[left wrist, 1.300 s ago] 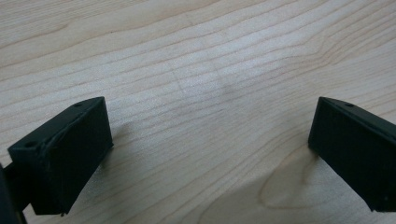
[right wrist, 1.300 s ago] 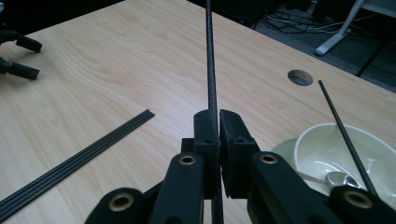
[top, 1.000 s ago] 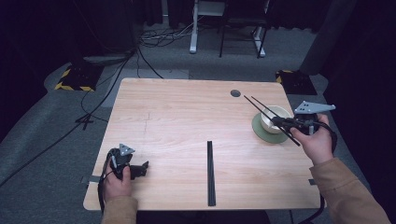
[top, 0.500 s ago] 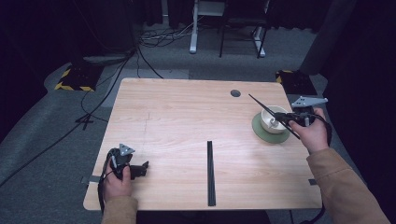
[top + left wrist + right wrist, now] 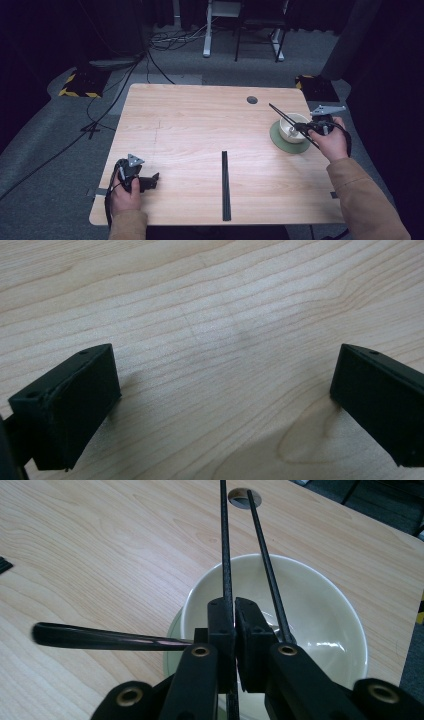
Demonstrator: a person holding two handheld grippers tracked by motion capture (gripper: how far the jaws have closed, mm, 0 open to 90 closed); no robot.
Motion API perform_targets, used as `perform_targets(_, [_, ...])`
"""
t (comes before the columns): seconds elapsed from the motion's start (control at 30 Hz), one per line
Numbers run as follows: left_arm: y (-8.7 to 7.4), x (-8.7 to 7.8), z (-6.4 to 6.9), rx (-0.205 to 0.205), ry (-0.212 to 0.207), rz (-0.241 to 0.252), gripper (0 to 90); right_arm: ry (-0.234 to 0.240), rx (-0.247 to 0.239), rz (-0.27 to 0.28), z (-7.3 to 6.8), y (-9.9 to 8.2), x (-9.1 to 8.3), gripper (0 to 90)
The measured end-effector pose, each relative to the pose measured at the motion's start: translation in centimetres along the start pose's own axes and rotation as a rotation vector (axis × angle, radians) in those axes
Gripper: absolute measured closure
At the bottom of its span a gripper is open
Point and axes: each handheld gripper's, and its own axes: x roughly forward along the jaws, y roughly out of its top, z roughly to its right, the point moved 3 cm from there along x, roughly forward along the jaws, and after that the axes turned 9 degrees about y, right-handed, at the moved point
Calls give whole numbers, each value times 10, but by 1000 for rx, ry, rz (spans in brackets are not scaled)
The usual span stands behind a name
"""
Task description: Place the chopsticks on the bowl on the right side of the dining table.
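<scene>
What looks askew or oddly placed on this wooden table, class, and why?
The pair of thin black chopsticks clamped in the right gripper is splayed: one stick runs between the jaws, the other slants outside them, tips apart above the white ceramic bowl. A dark-handled spoon sticks out sideways over the bowl's rim.

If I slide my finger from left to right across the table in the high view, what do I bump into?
Left tool → long black flat strip → white bowl on a green round saucer.
</scene>
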Motion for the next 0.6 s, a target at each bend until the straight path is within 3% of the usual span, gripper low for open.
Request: perform_targets(0.6, [0,0,0,0,0,0,0,-21,14,-23,9,-7,21,864])
